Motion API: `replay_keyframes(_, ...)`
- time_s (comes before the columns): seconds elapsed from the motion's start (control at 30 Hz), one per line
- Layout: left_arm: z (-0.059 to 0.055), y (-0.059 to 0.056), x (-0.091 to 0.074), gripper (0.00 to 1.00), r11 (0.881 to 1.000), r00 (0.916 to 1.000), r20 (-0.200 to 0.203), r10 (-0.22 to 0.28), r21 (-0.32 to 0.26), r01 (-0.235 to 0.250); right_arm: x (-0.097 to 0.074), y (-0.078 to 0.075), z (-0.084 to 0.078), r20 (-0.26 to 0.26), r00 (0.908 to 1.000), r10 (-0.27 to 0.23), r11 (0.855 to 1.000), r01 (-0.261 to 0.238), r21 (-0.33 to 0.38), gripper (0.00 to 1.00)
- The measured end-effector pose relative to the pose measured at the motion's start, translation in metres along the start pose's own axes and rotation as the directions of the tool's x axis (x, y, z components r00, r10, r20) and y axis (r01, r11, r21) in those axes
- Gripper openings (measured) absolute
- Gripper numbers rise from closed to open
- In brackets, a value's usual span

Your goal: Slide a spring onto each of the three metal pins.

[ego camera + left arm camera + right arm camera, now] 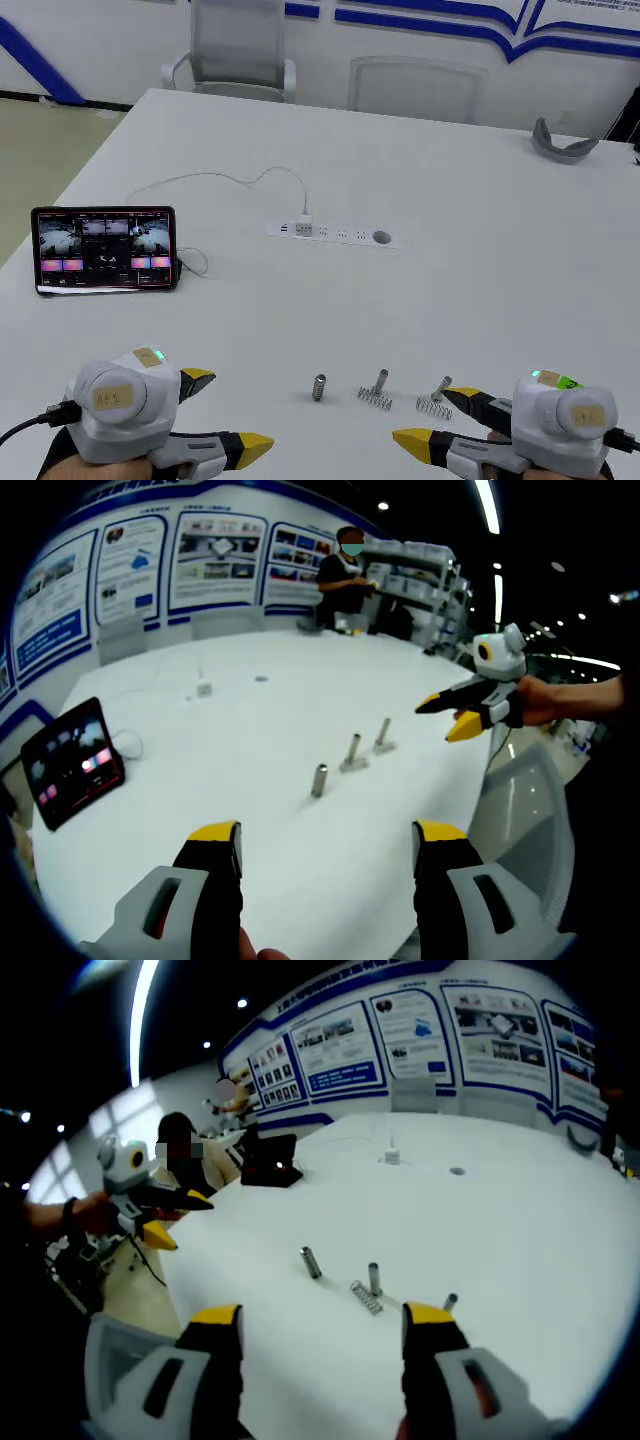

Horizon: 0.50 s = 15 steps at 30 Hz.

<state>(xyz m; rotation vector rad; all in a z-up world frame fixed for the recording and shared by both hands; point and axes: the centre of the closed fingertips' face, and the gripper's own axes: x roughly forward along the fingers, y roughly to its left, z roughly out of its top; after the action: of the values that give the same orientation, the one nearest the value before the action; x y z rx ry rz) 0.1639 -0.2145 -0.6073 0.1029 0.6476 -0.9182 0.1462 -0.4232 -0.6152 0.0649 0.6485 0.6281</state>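
Note:
Three short metal pins stand in a row near the table's front edge. The left pin [319, 387] [310, 1262] looks ribbed, as if a spring sits on it. The middle pin [380, 380] [374, 1278] and the right pin [441, 388] [450, 1302] are bare. One loose spring [375, 399] [366, 1296] lies in front of the middle pin. A second spring [434, 407] lies by the right pin. My left gripper [225, 412] [327, 832] is open and empty, left of the pins. My right gripper [440, 420] [322, 1314] is open and empty, just right of them.
A tablet [104, 248] stands at the left with a cable running to a white power strip [332, 233] mid-table. A grey curved object [563, 146] lies at the far right. Chairs [238, 50] stand behind the table. A person [345, 575] stands beyond its far end.

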Motion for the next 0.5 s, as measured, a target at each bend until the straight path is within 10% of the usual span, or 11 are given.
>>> replay_keyframes(0.5,0.007,-0.015,0.016,0.71,0.999,0.9994,-0.008,-0.033,0.017,0.033,-0.016,-0.009,-0.024,0.007,0.9994,-0.034,0.997,0.033,0.074,0.69)
